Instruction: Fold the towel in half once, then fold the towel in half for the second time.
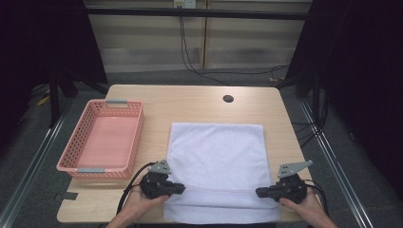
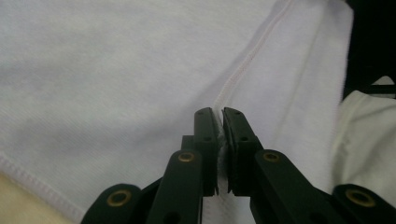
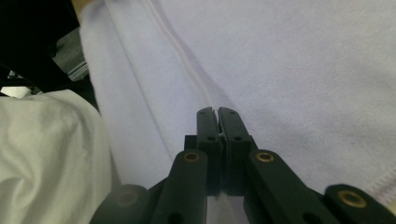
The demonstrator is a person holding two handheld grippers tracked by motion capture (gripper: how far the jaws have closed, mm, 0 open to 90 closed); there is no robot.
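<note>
Both claws, left gripper (image 1: 180, 189) and right gripper (image 1: 259, 192), pinch the flat white cloth towel's (image 1: 216, 156) near hem; the towel stretches away from them.

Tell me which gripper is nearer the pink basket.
Left. The left gripper sits just below the pink basket, gripping the towel; the right gripper grips its far side.

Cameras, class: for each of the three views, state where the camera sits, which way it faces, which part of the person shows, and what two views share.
High view: fixed above the near table edge, looking forward and down on the towel and pink basket; both hands show, holding the left gripper and right gripper.
Left gripper view: rides that gripper, looking along its jaws, clamped on a towel fold.
Right gripper view: likewise on its gripper; a white sleeve shows.
Both gripper views share the pinched fold's seam.
</note>
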